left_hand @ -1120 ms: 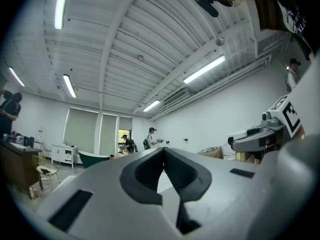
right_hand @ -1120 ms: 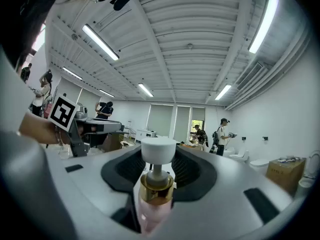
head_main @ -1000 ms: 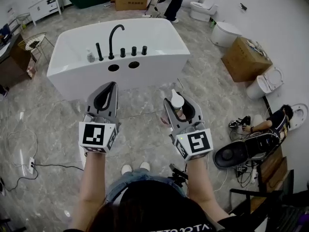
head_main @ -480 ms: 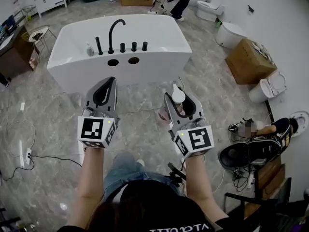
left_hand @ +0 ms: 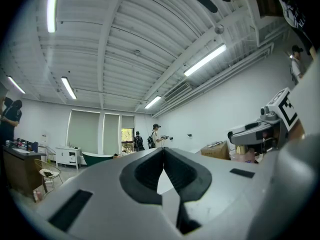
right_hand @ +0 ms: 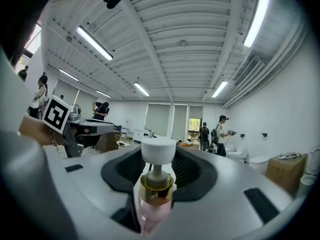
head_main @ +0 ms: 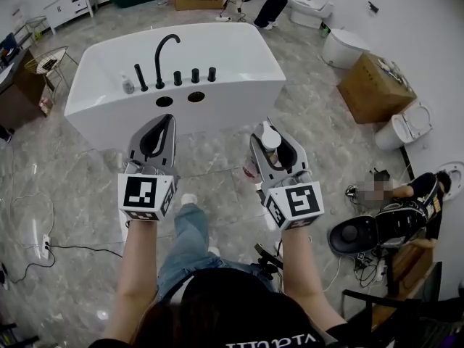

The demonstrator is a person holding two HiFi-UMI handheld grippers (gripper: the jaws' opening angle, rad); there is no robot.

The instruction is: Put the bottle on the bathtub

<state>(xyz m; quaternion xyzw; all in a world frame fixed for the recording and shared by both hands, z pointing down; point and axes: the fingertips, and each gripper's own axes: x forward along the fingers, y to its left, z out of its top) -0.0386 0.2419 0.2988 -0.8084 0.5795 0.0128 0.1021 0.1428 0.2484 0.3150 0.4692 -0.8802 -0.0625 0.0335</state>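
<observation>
In the head view the right gripper (head_main: 270, 130) is held over the marble floor (head_main: 65, 180), short of the white bathtub (head_main: 181, 114), and only the white pump cap of the bottle (head_main: 270, 141) shows clearly between its jaws. The right gripper view fills in the rest: below the cap are a gold collar and a pale pink body, upright, with the dark pads pressed against it on both sides, so the bottle is clamped in the air and not yet on the tub. The left gripper (head_main: 166, 122) is level with it and well apart. Its own view shows its jaws closed tip to tip with nothing between them. The head view alone shows the tub's near rim, with a black faucet (head_main: 165, 55) and a row of black knobs (head_main: 194, 75). A small pale item (head_main: 128, 85) stands at the left end of that row, possibly another bottle, though it is too small to be sure. A cardboard box (head_main: 371, 85) lies to the right of the tub. Only the gripper views show the ceiling lights (right_hand: 94, 43) and people standing at the far wall (right_hand: 221, 134).
</observation>
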